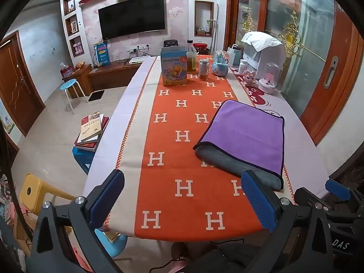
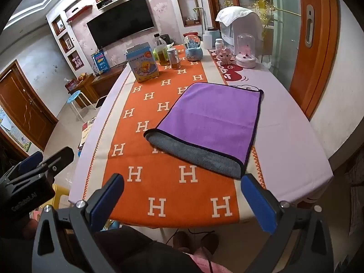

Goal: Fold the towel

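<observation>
A purple towel point(image 1: 246, 134) with a grey underside and dark trim lies folded over on the orange H-pattern table runner point(image 1: 173, 159). Its grey layer sticks out at the near edge. It also shows in the right wrist view point(image 2: 211, 118). My left gripper point(image 1: 182, 195) is open and empty, held above the table's near edge, left of the towel's near corner. My right gripper point(image 2: 182, 195) is open and empty, above the near edge just in front of the towel. The right gripper shows at the far right of the left wrist view point(image 1: 336, 193).
At the far end of the table stand a blue duck box point(image 1: 174, 67), a bottle point(image 1: 191, 56), a jar point(image 1: 203, 69), a snow globe point(image 1: 220, 63) and a white appliance point(image 1: 261, 52). A stack of books point(image 1: 92, 129) sits on a stool at the left.
</observation>
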`<state>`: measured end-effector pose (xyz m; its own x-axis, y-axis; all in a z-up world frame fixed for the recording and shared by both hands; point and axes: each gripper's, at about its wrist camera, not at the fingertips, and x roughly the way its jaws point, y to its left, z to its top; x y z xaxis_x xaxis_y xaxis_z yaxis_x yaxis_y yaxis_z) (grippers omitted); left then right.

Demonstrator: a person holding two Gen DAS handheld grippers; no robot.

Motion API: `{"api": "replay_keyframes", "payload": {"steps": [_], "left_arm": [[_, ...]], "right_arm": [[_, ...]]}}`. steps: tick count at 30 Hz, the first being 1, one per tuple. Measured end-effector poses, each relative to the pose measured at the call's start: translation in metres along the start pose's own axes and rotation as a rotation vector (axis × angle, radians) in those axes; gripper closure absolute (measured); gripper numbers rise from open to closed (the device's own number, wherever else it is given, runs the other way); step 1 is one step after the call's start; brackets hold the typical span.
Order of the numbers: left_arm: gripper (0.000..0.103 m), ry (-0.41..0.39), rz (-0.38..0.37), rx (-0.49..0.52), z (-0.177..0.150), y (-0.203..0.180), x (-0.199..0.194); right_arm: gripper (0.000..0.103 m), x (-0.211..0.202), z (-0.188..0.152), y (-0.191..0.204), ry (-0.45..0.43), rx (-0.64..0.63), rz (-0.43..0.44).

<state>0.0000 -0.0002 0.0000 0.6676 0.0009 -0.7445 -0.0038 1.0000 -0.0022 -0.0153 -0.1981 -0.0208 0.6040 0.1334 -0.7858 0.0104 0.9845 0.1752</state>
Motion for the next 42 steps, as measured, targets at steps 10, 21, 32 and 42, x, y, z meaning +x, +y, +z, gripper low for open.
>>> {"api": "replay_keyframes", "payload": {"steps": [10, 21, 32, 42], "left_arm": [[0.001, 0.003, -0.006, -0.005, -0.001, -0.004, -0.001], [0.001, 0.002, -0.012, -0.014, -0.001, 0.002, -0.004], [0.001, 0.009, -0.011, -0.013, -0.005, 0.001, 0.002], [0.001, 0.009, -0.023, -0.016, -0.008, 0.003, 0.002]], "right_arm": [[0.001, 0.001, -0.001, 0.0, 0.007, -0.004, -0.006], [0.001, 0.001, 0.0, 0.003, 0.013, -0.004, -0.011], [0.001, 0.004, -0.008, 0.004, 0.018, -0.005, -0.019], [0.001, 0.003, -0.009, 0.005, 0.023, -0.009, -0.026]]}}
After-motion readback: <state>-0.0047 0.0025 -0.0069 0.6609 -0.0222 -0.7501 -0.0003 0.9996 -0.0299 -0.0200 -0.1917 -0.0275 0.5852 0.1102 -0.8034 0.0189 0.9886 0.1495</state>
